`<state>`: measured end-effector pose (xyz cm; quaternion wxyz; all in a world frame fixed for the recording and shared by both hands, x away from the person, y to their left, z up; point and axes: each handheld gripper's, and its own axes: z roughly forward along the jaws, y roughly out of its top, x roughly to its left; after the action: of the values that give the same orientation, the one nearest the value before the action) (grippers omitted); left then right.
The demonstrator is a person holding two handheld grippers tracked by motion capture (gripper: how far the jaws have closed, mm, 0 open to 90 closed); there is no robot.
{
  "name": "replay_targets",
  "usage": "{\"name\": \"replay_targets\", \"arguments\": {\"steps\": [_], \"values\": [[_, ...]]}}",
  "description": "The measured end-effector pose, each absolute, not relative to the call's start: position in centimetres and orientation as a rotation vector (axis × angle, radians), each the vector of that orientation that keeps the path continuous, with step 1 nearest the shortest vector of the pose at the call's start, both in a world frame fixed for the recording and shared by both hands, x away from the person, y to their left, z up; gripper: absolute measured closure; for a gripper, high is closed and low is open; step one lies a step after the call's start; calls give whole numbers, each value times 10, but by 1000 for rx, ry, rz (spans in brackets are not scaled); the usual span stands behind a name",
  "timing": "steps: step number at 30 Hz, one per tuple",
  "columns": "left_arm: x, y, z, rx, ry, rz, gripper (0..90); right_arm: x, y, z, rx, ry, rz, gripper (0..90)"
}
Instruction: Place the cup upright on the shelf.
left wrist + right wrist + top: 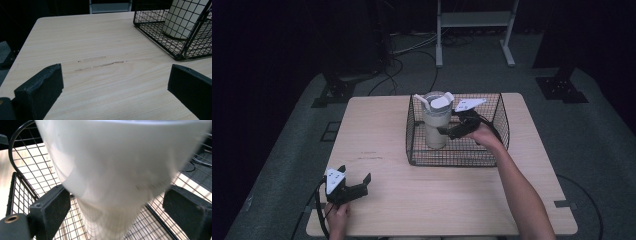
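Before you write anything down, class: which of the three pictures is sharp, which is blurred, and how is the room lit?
High view: dim, black surroundings, only the table lit, soft detail. Left gripper view: sharp, wood grain and scuffs crisp, even light. Right gripper view: the cup is close and smeared, its base blurred into the basket mesh; the wires there stay fairly clear.

Dim room with black surroundings, the table (412, 190) evenly lit, and the close white tumbler (112, 165) blurred.

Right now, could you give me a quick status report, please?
Left gripper open, idle on table. Right gripper open around tumbler, upright in wire basket. Nothing obstructing.
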<state>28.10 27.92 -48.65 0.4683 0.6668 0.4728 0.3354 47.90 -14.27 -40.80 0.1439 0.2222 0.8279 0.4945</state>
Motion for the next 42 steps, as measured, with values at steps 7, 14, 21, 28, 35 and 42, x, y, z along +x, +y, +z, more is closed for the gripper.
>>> {"name": "replay_targets", "arguments": {"steps": [7, 14, 21, 28, 35, 42], "values": [[281, 279, -487, 1640, 1160, 825, 0, 476, -151, -403, 652, 2383, 1413, 74], [281, 279, -486, 1642, 1157, 824, 0, 471, -159, -397, 687, 2380, 1404, 78], [280, 278, -486, 1641, 1151, 827, 0, 465, -163, -389, 701, 2383, 1383, 78], [280, 278, -487, 1643, 1152, 827, 0, 455, -172, -379, 703, 2367, 1383, 78], [281, 278, -487, 1645, 1153, 828, 0, 450, -180, -373, 719, 2350, 1380, 78], [281, 278, -487, 1645, 1153, 828, 0, 439, -187, -368, 704, 2347, 1369, 78]]}}
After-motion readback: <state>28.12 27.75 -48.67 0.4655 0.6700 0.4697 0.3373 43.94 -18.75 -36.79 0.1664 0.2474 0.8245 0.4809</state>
